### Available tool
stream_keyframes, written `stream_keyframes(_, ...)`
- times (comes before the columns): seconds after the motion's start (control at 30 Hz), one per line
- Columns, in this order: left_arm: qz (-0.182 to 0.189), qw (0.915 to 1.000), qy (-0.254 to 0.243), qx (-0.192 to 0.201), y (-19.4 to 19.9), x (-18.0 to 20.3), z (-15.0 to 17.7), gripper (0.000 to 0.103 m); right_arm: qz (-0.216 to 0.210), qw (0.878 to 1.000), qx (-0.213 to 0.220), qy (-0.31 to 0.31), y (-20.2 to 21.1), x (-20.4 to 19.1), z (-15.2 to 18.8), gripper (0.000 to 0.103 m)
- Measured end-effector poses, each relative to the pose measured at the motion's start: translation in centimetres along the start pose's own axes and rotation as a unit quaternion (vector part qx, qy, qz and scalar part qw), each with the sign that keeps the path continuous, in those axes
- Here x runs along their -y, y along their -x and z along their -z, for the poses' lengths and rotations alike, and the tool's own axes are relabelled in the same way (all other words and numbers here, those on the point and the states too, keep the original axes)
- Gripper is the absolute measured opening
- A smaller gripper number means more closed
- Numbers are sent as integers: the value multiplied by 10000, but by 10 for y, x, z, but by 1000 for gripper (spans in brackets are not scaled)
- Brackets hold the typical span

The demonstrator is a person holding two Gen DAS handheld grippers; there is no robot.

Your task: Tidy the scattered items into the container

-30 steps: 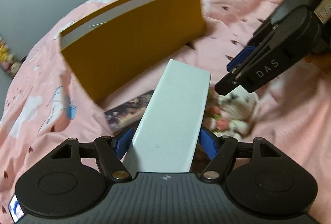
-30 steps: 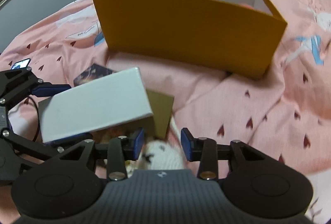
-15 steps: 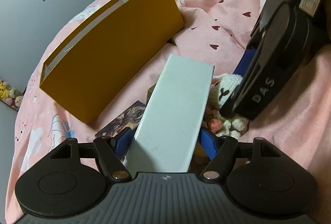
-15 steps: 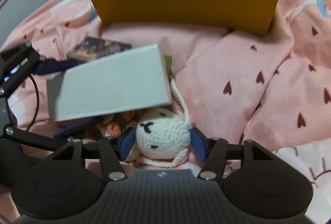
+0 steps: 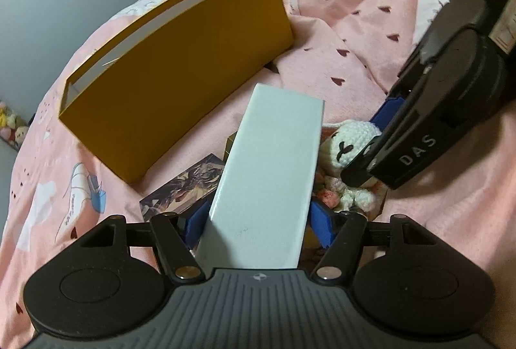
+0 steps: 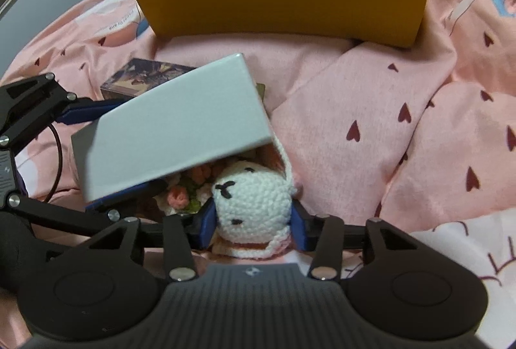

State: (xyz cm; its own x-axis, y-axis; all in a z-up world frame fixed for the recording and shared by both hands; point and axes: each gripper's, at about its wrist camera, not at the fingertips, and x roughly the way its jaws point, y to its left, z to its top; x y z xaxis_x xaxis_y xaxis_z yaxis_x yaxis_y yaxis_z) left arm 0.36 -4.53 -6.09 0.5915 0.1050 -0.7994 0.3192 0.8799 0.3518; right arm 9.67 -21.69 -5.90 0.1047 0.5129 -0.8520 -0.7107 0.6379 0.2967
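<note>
My left gripper (image 5: 258,220) is closing on the white box (image 5: 271,175), whose near end sits between the blue pads with its long sides against them, and my right gripper (image 6: 251,217) is closing around the head of the crocheted white bunny (image 6: 251,200), which the pads touch on both sides. Both things lie on the pink bedspread (image 6: 371,123) near the open yellow container (image 5: 174,84). The box's far end hangs over the bunny and its knitted flowers (image 6: 183,197), so I judge that lifting the toy straight up could knock the box askew in a grip that is only at one end. The soft head may also squash and slip free, or its long ears could drag the flowers along. The box's long axis runs away from my left gripper, its far end raised and aimed toward the container's near corner; the bunny's face points up and toward my left. A printed card box (image 6: 142,78) lies under the white box's far side and could be nudged.
</note>
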Motion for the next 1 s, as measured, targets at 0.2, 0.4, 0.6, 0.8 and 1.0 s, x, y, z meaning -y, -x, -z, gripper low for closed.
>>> stream_keyframes(0.2,257,9976,592,231,20,-16,-6,74,158,9994,154,267,27,-2,-1,48)
stream_keyframes(0.4,319,9941,965,388,33,-30,-10,72,354,9976,346,494,56,-2,-7,48)
stream_keyframes(0.6,334,9883,1385,540,41,-48,-13,70,611,9935,590,757,70,-3,-25,48)
stream_keyframes(0.8,275,9921,1194,262,37,-44,-9,69,615,9923,625,880,69,-7,-30,48)
stream_keyframes(1.0,-9,9995,-47,-299,26,-22,-8,69,508,9938,504,852,58,-7,-30,48)
